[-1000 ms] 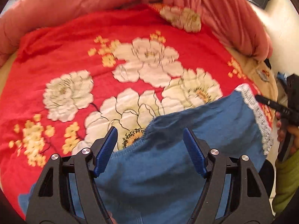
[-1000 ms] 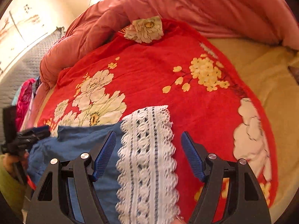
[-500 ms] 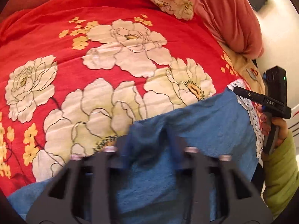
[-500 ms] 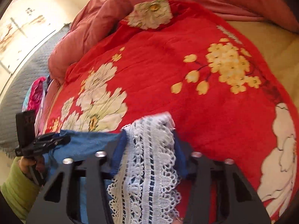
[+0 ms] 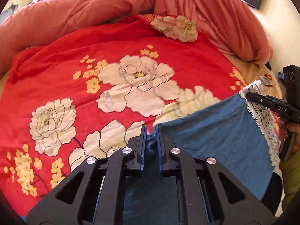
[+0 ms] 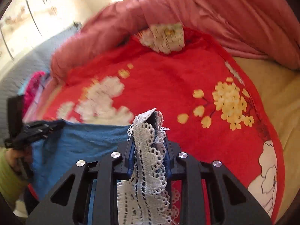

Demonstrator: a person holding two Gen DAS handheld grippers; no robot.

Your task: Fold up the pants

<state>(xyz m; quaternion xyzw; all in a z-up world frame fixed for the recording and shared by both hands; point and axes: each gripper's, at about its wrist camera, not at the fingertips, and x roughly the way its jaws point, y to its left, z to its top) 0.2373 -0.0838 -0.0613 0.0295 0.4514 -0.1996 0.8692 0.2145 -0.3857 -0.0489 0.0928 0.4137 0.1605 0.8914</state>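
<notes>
A: Left wrist view, left to right. Count?
B: One left gripper [image 5: 150, 131], jaws pinched tight on a bunch of blue cloth, that's the one pair of pants [image 5: 215, 131]. Cloth runs from between the pads off to the gripper's right.
A: What's under it?
B: One red floral blanket [image 5: 56, 71], spread ahead of and left of the gripper. One pink comforter [image 5: 93, 9] bunched along the far side, well beyond the fingertips.
A: Far right?
B: One white lace hem [image 5: 262, 112] on the pants edge, well right of the left gripper. The right gripper [image 5: 249, 94] has it; only its black finger and body show at the frame edge.
A: Right wrist view?
B: Far left, the left gripper [image 6: 56, 124] again, blurred, at the pants [image 6: 78, 146] edge. Blue cloth hangs stretched between the two grippers.
A: Centre?
B: Right gripper [image 6: 148, 136] closed narrow on the lace hem [image 6: 148, 150]; lace sticks up past the fingertips and drapes back over the body.
A: Right of it?
B: Red blanket [image 6: 187, 78], then one tan sheet [image 6: 281, 103] at the far right. Comforter [image 6: 225, 9] beyond.
</notes>
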